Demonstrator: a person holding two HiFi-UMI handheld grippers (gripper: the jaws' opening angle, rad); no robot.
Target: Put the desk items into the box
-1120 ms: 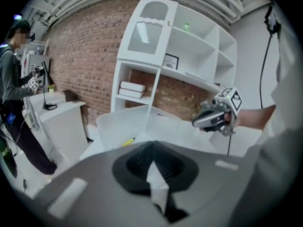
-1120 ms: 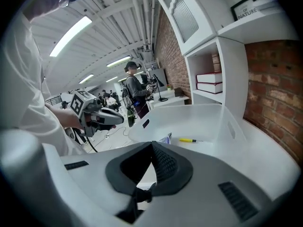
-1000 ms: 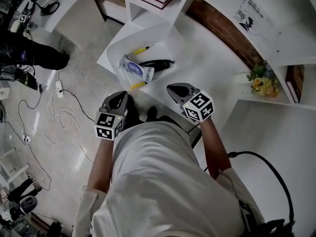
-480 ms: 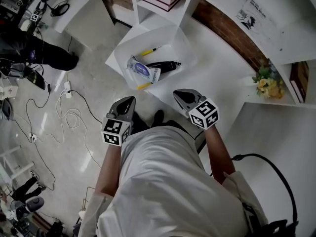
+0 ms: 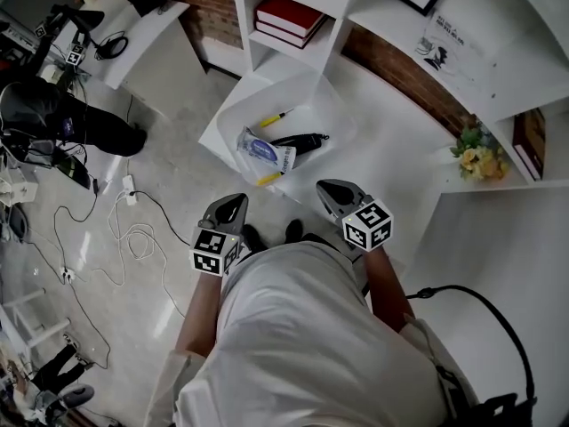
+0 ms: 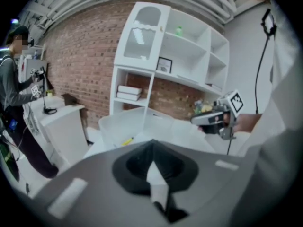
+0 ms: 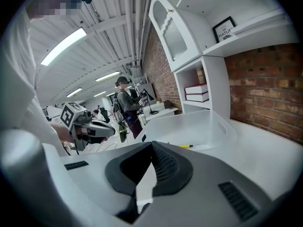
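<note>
A translucent white box (image 5: pixel 240 118) stands on the white desk. It holds a yellow pen (image 5: pixel 274 118), a black tool (image 5: pixel 304 140), a blue-and-white packet (image 5: pixel 264 153) and a second yellow pen (image 5: pixel 268 179). My left gripper (image 5: pixel 238 199) hovers just short of the box's near edge, shut and empty. My right gripper (image 5: pixel 324 186) is level with it to the right, over the desk, also shut and empty. In the left gripper view the shut jaws (image 6: pixel 152 144) point at the box (image 6: pixel 124 123). The right gripper view shows the box (image 7: pixel 189 126) and a yellow pen (image 7: pixel 186 146).
A white shelf unit with red books (image 5: pixel 288 16) stands behind the box. Yellow flowers (image 5: pixel 476 154) sit at the right. Cables (image 5: pixel 111 225) trail over the floor on the left, near a person in dark clothes (image 5: pixel 62 118) and a side table (image 5: pixel 133 25).
The head view has drawn back a little; the box and both grippers sit lower and further right in it. Both grippers stay shut, empty and side by side.
</note>
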